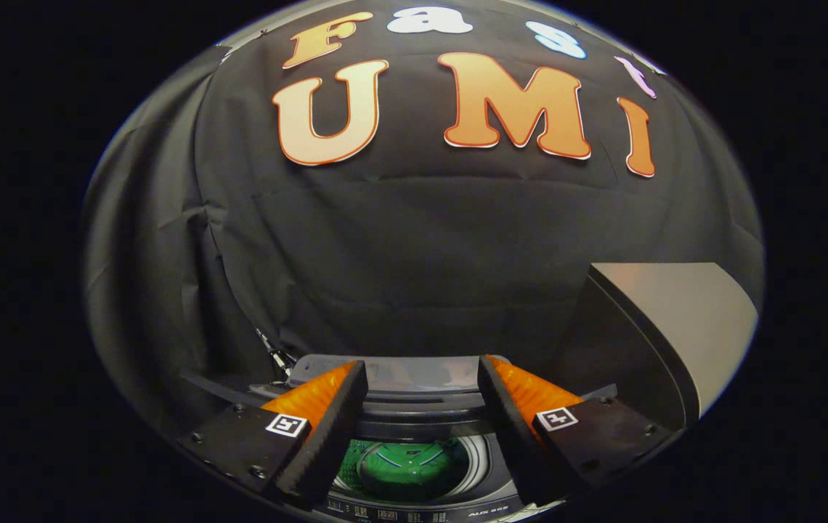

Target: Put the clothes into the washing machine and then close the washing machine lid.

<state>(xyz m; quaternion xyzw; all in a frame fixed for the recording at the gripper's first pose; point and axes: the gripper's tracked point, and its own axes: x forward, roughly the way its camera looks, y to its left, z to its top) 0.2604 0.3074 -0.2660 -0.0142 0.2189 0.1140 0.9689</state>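
A top-loading washing machine [486, 501] sits just below me, its round drum opening showing between my fingers. Inside the drum lies a green garment with white trim [407, 468]. Behind the opening the grey lid [414, 378] is raised, seen nearly edge on. My gripper [423, 370] hovers above the machine, open, with a wide gap and nothing between its fingers. The fingertips reach about as far as the lid's top edge.
A pale grey slab with a dark edge [675, 312] leans or stands to the right of the machine. The booth's black cloth wall [399, 240] hangs close behind. A small metal clip or hose fitting [276, 357] shows by the machine's back left corner.
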